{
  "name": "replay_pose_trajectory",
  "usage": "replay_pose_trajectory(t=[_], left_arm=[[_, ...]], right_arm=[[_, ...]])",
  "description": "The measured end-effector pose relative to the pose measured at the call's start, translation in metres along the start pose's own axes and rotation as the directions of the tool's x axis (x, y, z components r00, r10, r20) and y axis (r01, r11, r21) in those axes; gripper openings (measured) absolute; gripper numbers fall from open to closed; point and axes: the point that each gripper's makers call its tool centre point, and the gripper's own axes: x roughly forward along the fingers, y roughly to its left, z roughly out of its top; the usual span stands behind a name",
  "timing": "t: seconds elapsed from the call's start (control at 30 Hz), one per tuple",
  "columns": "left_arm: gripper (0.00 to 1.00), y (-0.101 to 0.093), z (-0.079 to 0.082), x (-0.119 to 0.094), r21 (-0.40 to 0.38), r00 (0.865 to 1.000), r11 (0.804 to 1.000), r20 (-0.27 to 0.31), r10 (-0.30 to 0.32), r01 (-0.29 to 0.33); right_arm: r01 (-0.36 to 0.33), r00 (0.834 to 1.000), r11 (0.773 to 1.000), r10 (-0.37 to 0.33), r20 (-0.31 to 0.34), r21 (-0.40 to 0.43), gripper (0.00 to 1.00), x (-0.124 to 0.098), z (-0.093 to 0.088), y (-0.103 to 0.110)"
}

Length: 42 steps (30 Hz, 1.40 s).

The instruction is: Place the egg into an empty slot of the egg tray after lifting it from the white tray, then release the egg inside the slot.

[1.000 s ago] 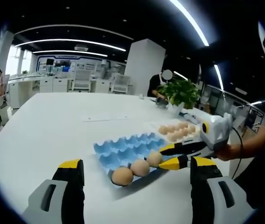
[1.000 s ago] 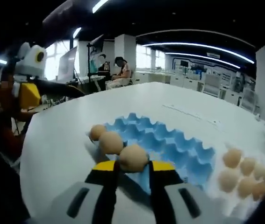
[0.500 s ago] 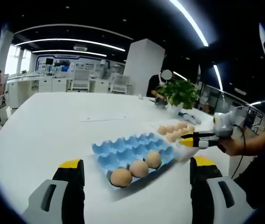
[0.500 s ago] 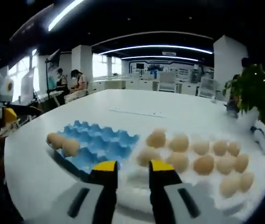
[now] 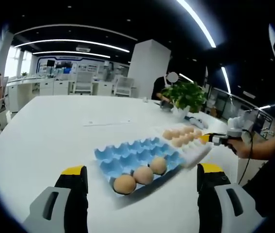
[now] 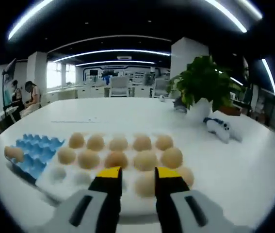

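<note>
Bare table (image 5: 55,131) lies open on the near and far sides of the blue egg tray (image 5: 132,154) — its back rows of slots stand unfilled above three eggs (image 5: 143,174) in the front row. White tray (image 6: 69,187) butts against it, packed with eggs (image 6: 118,159); a potted plant (image 6: 202,90) and small toy (image 6: 219,128) stand beyond.

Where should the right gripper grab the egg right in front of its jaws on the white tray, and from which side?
Grip the nearest egg across its rounded middle, coming down from above with the right gripper. It sits in a dimple of the white tray with neighbouring eggs close beside it, so a low sideways approach would likely bump them. The jaws stand apart with nothing between them.
</note>
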Motion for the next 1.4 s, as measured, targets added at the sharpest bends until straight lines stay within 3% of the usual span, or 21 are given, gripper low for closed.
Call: replay_pose_trajectory(t=[0.23,0.33,0.77,1.03,1.2,1.4], left_arm=[[0.94,0.002,0.000,-0.002,0.002,1.000,1.000,-0.003,0.007,-0.007],[0.94,0.002,0.001,-0.002,0.003,1.000,1.000,-0.003,0.008,-0.008],[0.93,0.001,0.004,-0.003,0.008,1.000,1.000,0.004,0.003,-0.003],[0.93,0.005,0.004,-0.003,0.014,1.000,1.000,0.001,0.011,-0.011],[0.93,0.005,0.003,-0.003,0.011,1.000,1.000,-0.003,0.012,-0.012],[0.93,0.004,0.002,-0.001,0.012,1.000,1.000,-0.009,0.008,-0.008]], right_arm=[[0.013,0.999,1.000,-0.013,-0.041,0.010,0.26,0.010,-0.012,-0.007],[0.008,0.997,0.999,-0.012,-0.080,-0.051,0.26,0.013,-0.021,-0.009],[-0.021,0.998,0.999,0.020,-0.064,-0.026,0.25,0.012,-0.019,-0.009],[-0.015,0.999,0.999,0.016,-0.028,0.035,0.24,0.003,-0.005,-0.008],[-0.045,0.999,0.998,0.044,0.013,0.051,0.24,-0.006,0.011,0.004],[-0.160,0.987,0.987,0.159,0.038,0.014,0.24,-0.011,0.022,0.048]])
